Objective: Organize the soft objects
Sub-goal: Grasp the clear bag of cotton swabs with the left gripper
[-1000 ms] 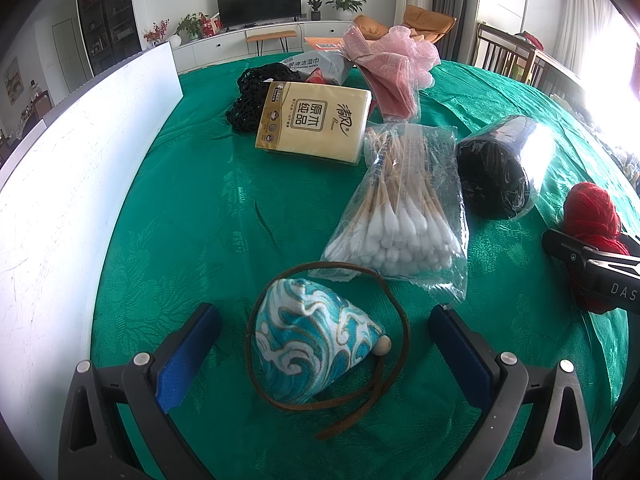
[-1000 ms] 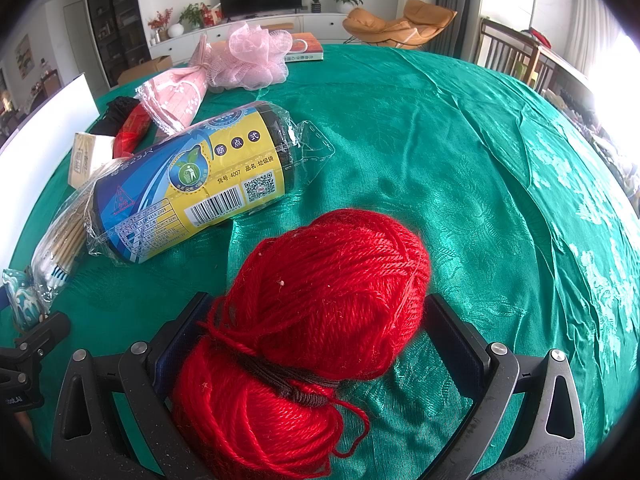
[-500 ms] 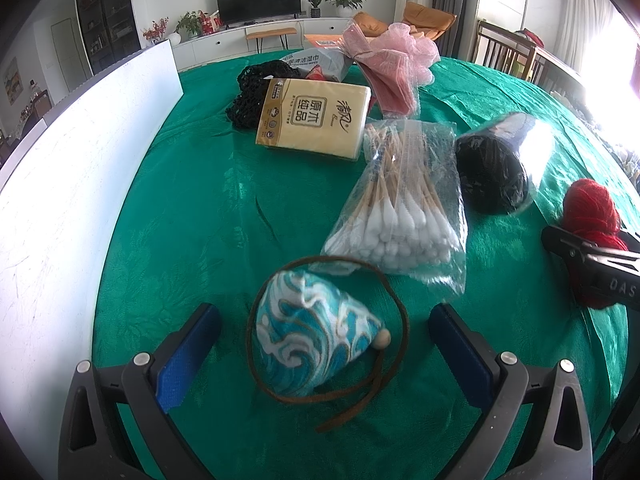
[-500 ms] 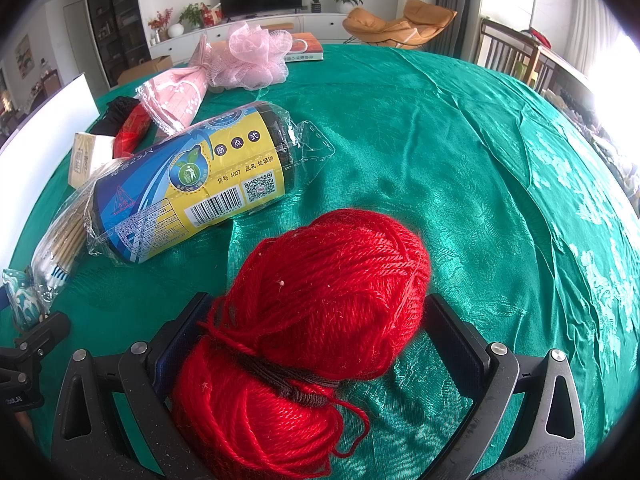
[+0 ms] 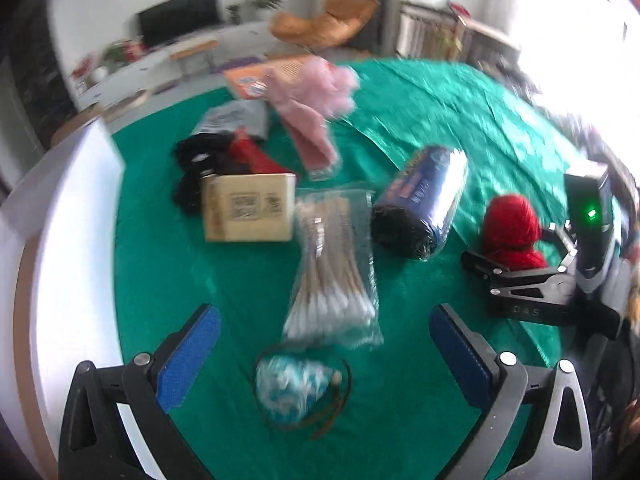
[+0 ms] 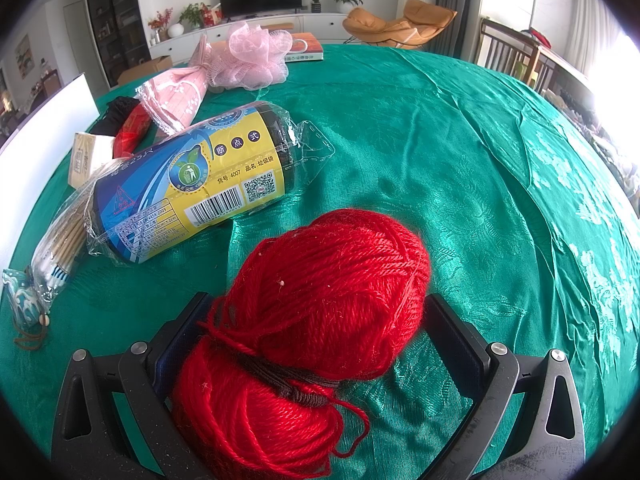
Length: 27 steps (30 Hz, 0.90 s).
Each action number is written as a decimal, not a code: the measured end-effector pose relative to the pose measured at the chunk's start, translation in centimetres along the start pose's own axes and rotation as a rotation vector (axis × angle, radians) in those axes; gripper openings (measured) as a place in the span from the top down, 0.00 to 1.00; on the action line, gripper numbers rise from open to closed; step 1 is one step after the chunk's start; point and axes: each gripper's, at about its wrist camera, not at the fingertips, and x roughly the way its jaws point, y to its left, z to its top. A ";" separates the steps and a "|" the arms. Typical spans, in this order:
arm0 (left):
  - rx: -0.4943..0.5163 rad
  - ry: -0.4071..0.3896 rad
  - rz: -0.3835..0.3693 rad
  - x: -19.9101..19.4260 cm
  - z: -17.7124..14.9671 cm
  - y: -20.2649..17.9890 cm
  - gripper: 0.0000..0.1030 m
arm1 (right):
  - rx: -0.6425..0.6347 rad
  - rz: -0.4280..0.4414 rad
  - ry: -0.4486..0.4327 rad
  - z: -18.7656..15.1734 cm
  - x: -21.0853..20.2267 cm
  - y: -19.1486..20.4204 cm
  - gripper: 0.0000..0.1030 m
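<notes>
Straddling the red yarn ball, the right tool sits spread on the green bench, pads beside the wool. Left tool hangs spread above the blue patterned pouch, near the cotton swab bag.

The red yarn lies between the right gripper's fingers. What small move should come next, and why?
Probably close the right gripper on the red yarn. Its jaws stand open on either side of the skein, which rests on the green tablecloth, so nothing grips it yet.
</notes>
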 end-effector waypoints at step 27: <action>-0.047 -0.003 -0.015 -2.3 -0.4 -0.6 0.65 | 0.079 0.223 0.204 1.8 -1.0 -3.0 0.01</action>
